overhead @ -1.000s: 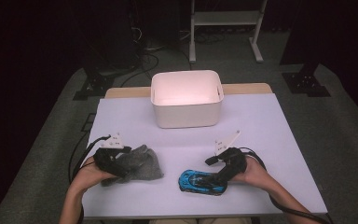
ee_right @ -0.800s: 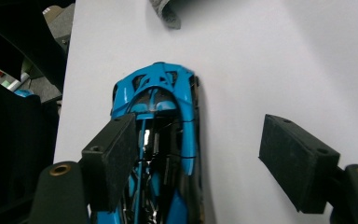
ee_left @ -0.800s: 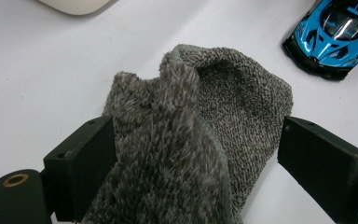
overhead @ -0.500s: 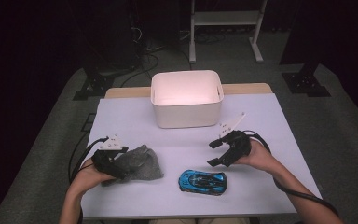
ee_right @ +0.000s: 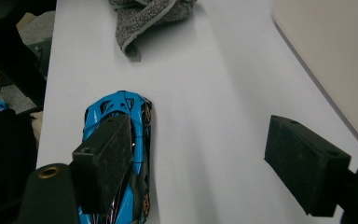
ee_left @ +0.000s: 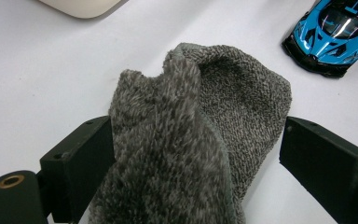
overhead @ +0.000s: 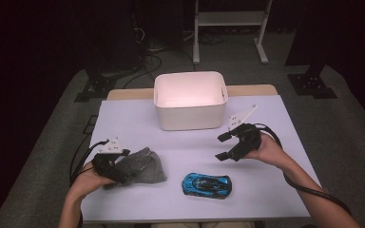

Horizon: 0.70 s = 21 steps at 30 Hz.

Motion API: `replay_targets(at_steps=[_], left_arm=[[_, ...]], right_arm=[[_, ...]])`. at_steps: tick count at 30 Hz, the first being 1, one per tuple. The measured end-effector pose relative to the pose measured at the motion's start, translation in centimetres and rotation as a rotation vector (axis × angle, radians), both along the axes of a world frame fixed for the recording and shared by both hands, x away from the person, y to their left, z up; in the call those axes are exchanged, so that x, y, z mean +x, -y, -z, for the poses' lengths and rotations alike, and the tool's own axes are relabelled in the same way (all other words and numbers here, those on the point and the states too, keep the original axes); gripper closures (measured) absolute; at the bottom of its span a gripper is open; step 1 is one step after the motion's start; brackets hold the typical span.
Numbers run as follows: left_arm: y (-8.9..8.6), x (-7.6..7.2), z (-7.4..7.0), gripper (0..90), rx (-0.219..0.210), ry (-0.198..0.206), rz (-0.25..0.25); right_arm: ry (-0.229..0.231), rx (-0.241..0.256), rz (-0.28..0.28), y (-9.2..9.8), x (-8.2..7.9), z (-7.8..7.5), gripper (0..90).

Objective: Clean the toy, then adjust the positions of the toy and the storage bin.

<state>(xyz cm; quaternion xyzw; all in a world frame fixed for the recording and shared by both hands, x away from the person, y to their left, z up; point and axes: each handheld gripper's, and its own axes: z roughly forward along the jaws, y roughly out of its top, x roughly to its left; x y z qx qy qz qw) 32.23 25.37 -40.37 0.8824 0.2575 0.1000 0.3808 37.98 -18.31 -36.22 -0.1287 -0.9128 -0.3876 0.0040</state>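
- Grey fuzzy cloth point(overhead: 140, 166) lay bunched at about 8 o'clock on the white table point(overhead: 133, 121), near the front left edge.
- Seen in the left gripper view as a thick fold of cloth point(ee_left: 200, 135) standing up between the two black jaws, pile brushing the jaw at 9 o'clock, a small gap left before the jaw at 3 o'clock.
- Left gripper point(overhead: 119, 166) sat at the cloth's 9 o'clock end, jaws spread wide around the fold, not pressed on it.
- Blue toy car point(overhead: 206, 184) rested on its wheels at 3 o'clock of the cloth, apart from it, near the table's front edge at roughly 6 o'clock.
- In the left gripper view, nose of the car point(ee_left: 333, 35) appeared at 1 o'clock, well clear of the cloth.
- Right gripper point(overhead: 226, 146) hovered at about 1 o'clock of the car, above the table, jaws spread wide with nothing between them.
- In the right gripper view, the car point(ee_right: 121, 149) lay partly behind the jaw at 8 o'clock, bare table between the jaws, the cloth point(ee_right: 149, 18) far off at 11 o'clock.
- White bin point(overhead: 190, 99) stood at 12 o'clock on the table, well apart from cloth and car, with the right gripper just off its 5 o'clock corner.
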Motion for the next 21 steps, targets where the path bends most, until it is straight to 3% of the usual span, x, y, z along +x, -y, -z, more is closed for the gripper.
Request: replay_targets(at_steps=[7, 16, 21], left_arm=[[0.1, 0.0, -0.1, 9.3, -0.024, 0.005, 0.006], [-0.1, -0.2, -0.2, 9.2, -0.005, 0.015, -0.003], [0.0, -0.3, -0.2, 9.2, -0.010, 0.018, -0.002]], right_arm=[[0.012, 0.008, -0.028, -0.9, 0.5, -1.4, 20.7], [0.001, 0.008, -0.058, -2.0, 1.7, -2.7, 18.5], [0.018, -0.010, -0.078, -2.9, 2.2, -3.6, 17.5]])
